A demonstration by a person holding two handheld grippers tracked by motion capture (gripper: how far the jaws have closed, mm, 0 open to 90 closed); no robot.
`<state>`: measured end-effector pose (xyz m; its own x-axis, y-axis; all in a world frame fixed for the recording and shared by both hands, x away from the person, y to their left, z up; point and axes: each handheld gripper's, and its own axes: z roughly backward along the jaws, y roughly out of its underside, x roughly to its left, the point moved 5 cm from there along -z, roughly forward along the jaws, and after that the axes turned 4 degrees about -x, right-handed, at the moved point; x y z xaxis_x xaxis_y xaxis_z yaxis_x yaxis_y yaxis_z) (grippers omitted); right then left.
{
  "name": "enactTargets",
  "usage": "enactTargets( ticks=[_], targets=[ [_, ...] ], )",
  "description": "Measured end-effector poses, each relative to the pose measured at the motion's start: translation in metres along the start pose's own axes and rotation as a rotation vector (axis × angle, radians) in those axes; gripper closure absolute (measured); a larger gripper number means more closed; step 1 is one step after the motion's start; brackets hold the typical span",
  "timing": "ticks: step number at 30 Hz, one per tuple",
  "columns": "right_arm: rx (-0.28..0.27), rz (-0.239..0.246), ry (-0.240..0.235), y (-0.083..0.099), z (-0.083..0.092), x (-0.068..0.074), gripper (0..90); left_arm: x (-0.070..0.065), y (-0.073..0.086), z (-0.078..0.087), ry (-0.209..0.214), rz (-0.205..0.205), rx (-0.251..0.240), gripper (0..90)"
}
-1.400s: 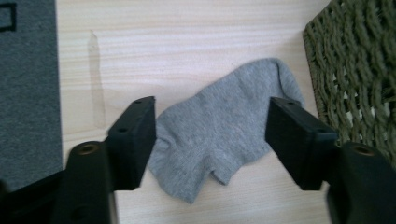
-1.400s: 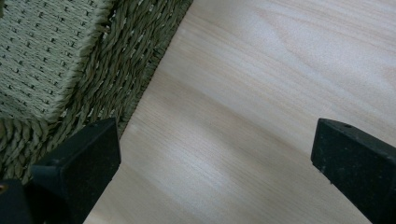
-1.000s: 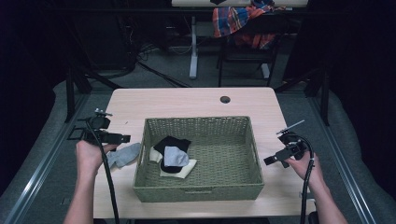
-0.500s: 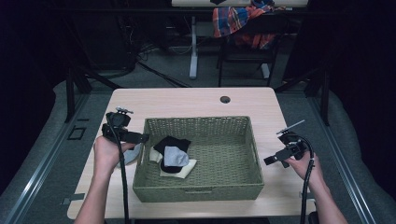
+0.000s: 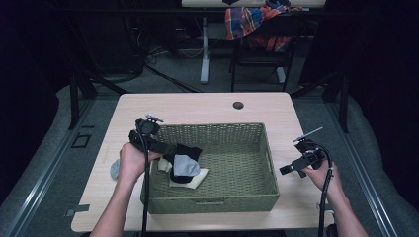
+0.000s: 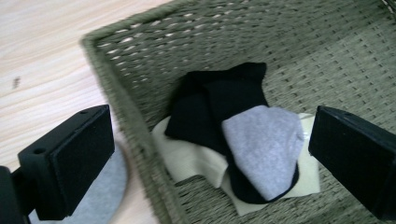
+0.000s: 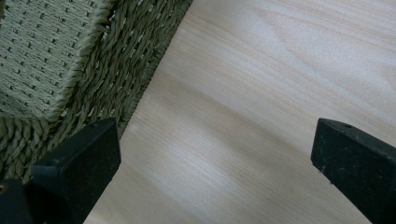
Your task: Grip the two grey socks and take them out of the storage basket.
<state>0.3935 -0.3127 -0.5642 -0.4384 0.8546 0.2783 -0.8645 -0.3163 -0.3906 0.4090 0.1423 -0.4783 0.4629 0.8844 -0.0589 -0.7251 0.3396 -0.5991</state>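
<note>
Left hand-held gripper [image 5: 169, 148] shifted rightward since a second ago, from beside the woven olive-green wicker basket [image 5: 267, 163] to over its left rim; jaws wide apart, nothing between them, just opened further. Below and ahead of it, inside the basket: folded grey sock [image 6: 264, 149] on black socks [image 6: 219, 100] on a cream cloth [image 6: 187, 161]. Seen closer in the left gripper view: round grey sock [image 6: 105, 196] outside the rim, on the light wooden table [image 5: 197, 106]. Right hand-held gripper [image 5: 290, 169] unmoved, jaws apart, empty, beside the basket's right wall.
</note>
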Motion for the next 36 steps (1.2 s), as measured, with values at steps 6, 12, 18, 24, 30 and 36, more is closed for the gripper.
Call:
enactTargets(
  ticks=[6,12,18,24,30,36],
  targets=[
    [0.019,0.016,-0.006,0.000,0.002,-0.002,1.3,-0.013,-0.003,-0.018,0.031,-0.019,0.035,7.0],
    [0.006,0.002,-0.005,0.001,0.001,-0.002,1.3,-0.017,-0.004,-0.036,0.051,-0.015,0.070,18.4],
    [0.000,-0.010,-0.009,0.003,0.001,-0.006,1.3,-0.017,-0.001,-0.051,0.060,0.000,0.110,27.4],
    [0.004,-0.003,-0.015,0.003,0.001,-0.004,1.3,-0.014,0.005,-0.060,0.054,0.014,0.150,38.7],
    [0.013,0.016,-0.019,0.001,0.000,0.000,1.3,-0.014,0.012,-0.069,0.050,0.012,0.189,47.9],
    [0.018,0.019,-0.014,0.001,0.002,-0.001,1.3,-0.019,0.012,-0.076,0.053,-0.008,0.215,58.5]
  ],
)
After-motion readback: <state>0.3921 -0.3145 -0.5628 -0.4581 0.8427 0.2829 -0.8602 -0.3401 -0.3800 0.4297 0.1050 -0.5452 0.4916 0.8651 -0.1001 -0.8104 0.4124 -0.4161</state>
